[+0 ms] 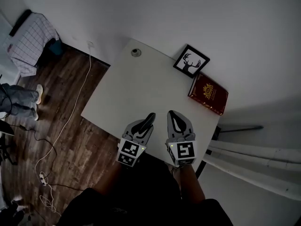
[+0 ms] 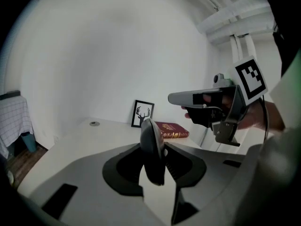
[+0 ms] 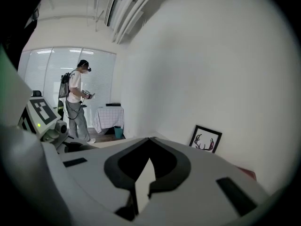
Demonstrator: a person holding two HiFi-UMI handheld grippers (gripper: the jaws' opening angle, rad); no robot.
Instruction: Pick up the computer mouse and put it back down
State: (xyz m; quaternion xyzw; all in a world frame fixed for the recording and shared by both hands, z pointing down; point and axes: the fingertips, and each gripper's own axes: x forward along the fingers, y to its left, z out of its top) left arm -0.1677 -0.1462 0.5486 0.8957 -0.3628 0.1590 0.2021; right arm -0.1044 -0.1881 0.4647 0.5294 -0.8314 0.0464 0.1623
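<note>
Deer picture point(image 1: 191, 60) and red book point(image 1: 208, 93) sat well clear at the table's point(image 1: 136, 91) far edge; your left gripper point(image 1: 148, 119) clamped the mouse point(image 2: 153, 149) edge-up, right gripper point(image 1: 172, 114) clenched empty.

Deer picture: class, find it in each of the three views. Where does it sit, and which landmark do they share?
Head view: deer picture upper right, at the table's far edge.
Left gripper view: centre, left of the red book.
Right gripper view: lower right.
Shared landmark: that book, a mere sliver in the right gripper view.
</note>
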